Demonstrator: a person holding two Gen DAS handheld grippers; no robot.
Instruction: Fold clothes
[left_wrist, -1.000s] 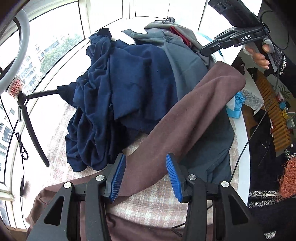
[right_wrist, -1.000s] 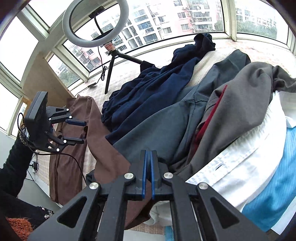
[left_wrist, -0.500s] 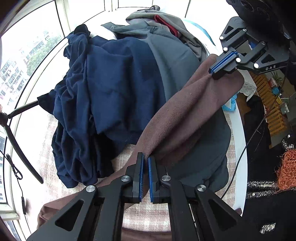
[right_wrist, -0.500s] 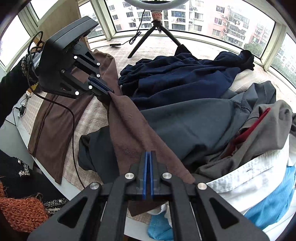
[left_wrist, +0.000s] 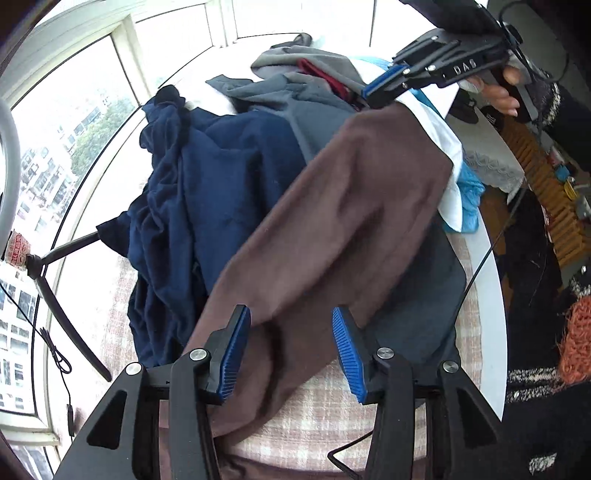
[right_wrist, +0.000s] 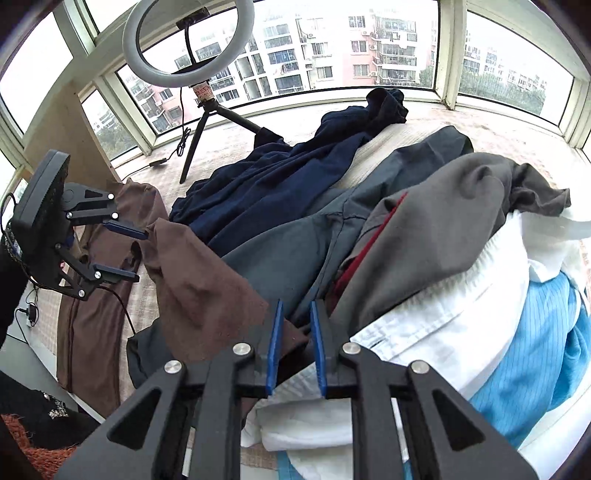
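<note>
A home's bay-window nook (right_wrist: 450, 48): heaped clothes (right_wrist: 406, 229), ring light (right_wrist: 188, 40), apartment blocks (right_wrist: 332, 44) outside

A pale checked cloth (left_wrist: 325, 417) covers the surface, and on it sits the crumpled navy garment (right_wrist: 280, 192). Left of that lies the long brown garment (right_wrist: 92, 295); right of it, a slate-grey garment (right_wrist: 295, 254); behind it, a black tripod (right_wrist: 207, 125).

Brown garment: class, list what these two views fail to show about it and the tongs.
- Brown garment, left wrist view: motion-blurred; its near end leaves the bottom edge.
- Brown garment, right wrist view: its corner under the right tongs is hidden by their frame.
- Left tongs, right wrist view: too small to tell cloth contact.
</note>
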